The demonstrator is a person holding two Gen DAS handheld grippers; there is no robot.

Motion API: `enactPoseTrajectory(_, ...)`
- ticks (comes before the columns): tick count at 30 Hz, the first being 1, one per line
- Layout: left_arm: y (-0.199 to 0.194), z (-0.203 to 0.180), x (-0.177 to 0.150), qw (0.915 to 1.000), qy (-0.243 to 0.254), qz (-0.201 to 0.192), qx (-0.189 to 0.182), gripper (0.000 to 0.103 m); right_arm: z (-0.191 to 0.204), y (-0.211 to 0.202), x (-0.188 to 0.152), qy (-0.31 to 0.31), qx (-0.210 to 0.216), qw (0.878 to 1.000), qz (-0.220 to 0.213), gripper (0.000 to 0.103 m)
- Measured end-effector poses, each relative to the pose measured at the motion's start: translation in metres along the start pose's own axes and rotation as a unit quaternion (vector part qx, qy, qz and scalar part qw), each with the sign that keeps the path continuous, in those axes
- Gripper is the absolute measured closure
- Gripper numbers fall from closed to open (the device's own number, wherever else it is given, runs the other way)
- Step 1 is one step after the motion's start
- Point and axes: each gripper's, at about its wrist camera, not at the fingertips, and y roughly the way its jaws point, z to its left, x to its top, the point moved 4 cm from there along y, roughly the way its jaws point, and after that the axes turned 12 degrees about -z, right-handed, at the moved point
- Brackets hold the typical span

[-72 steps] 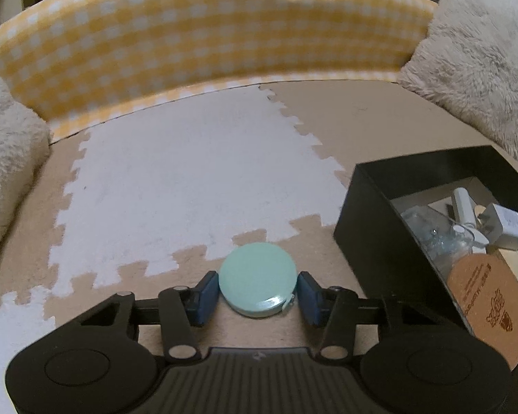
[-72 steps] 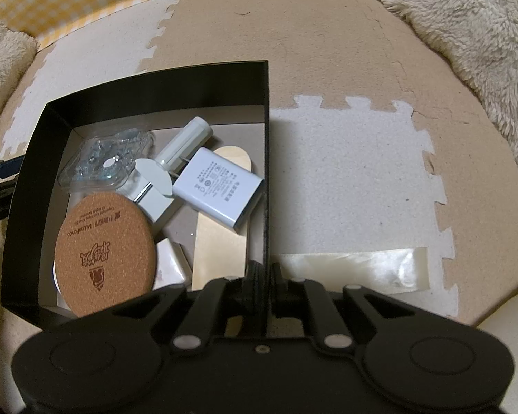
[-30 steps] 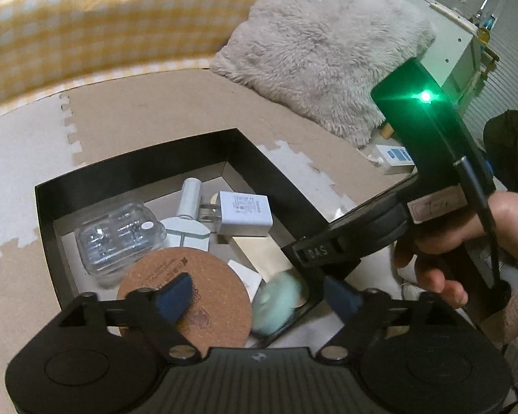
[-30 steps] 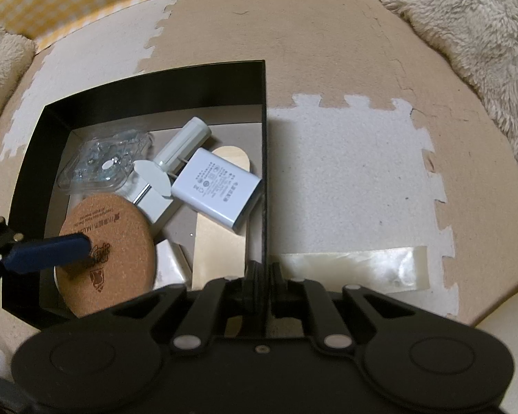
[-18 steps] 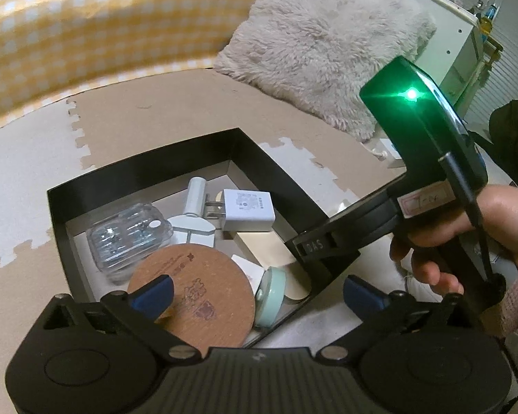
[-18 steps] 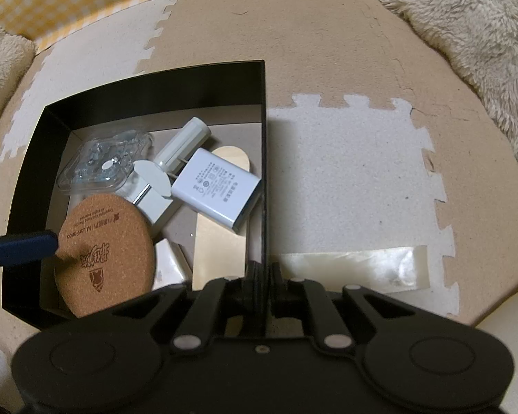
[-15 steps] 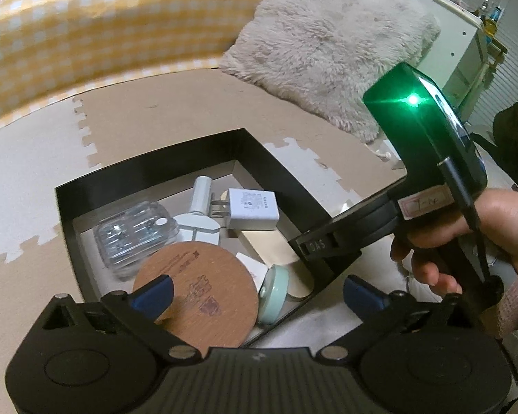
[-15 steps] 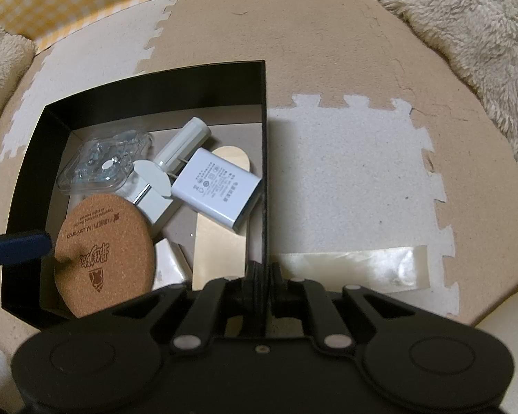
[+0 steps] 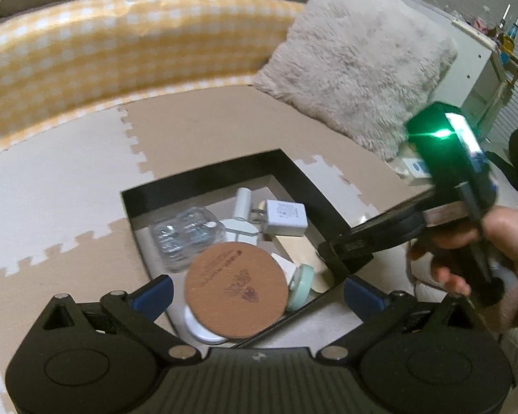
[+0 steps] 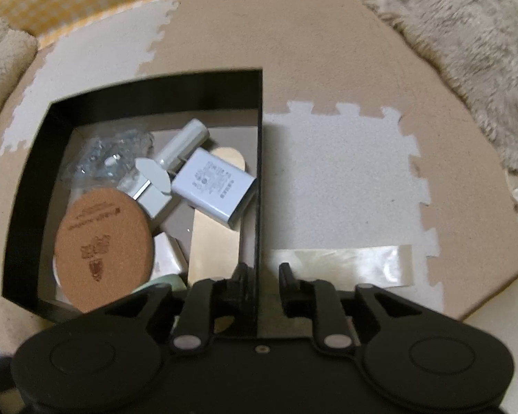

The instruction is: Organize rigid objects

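Two grippers: my left gripper has fingers spread wide & empty over the black box, right gripper fingers just parting off its wall; mint disc sits inside on edge — light, rigid, slick, I'd pinch the rim.

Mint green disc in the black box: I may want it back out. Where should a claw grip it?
The mint green disc stands on edge between the cork coaster and the box wall. Probably come from above and pinch its upper rim across the flat faces; its sides look crowded.
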Motion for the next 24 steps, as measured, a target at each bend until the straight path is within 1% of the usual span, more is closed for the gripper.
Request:
enactPoseTrajectory(1, -0.005, 0.001, 0.001, 1.0, -0.002, -0.004, 0.003, 0.0, 0.0, -0.007, 0.001, 0.009, 0.006, 1.0, -0.008, 0.074)
enactPoseTrajectory(2, -0.009, 0.002, 0.003, 0.9999, -0.004, -0.008, 0.006, 0.0, 0.0, -0.015, 0.003, 0.018, 0.015, 1.0, -0.016, 0.068)
enactPoseTrajectory(4, -0.019, 0.005, 0.006, 0.9996, -0.008, -0.019, 0.019, 0.0, 0.003, -0.033, 0.007, 0.026, 0.021, 0.999, -0.037, 0.063)
enactPoseTrajectory(6, -0.028, 0.007, 0.01, 0.9991, -0.009, -0.028, 0.032, 0.0, 0.008, -0.054, 0.011, 0.036, 0.025, 0.997, -0.062, 0.051)
enactPoseTrajectory(8, -0.039, 0.008, 0.014, 0.9986, -0.013, -0.04, 0.034, 0.0, 0.015, -0.077, 0.015, 0.047, 0.039, 0.994, -0.09, 0.047)
enactPoseTrajectory(11, -0.058, 0.01, 0.02, 0.9971, -0.021, -0.059, 0.044, 0.0, 0.024, -0.107, 0.017, 0.057, 0.049, 0.99, -0.118, 0.043)
enactPoseTrajectory(13, -0.071, 0.013, 0.023, 0.9955, -0.027, -0.069, 0.059, 0.0, 0.029, -0.126, 0.015, 0.06, 0.046, 0.988, -0.133, 0.04)
enactPoseTrajectory(16, -0.09, 0.015, 0.026, 0.9935, -0.032, -0.082, 0.072, 0.0, 0.035, -0.156, 0.01, 0.062, 0.047, 0.984, -0.162, 0.034)
enactPoseTrajectory(18, -0.105, 0.016, 0.027, 0.9919, -0.032, -0.094, 0.08, 0.0, 0.038, -0.176, 0.006, 0.054, 0.041, 0.981, -0.181, 0.028)
enactPoseTrajectory(20, -0.118, 0.016, 0.027, 0.9901, -0.027, -0.104, 0.09, 0.0, 0.041, -0.197, 0.001, 0.048, 0.035, 0.978, -0.202, 0.025)
enactPoseTrajectory(24, -0.144, 0.012, 0.026, 0.9861, -0.007, -0.121, 0.114, 0.0, 0.045, -0.226, -0.01, 0.046, 0.023, 0.972, -0.227, 0.018)
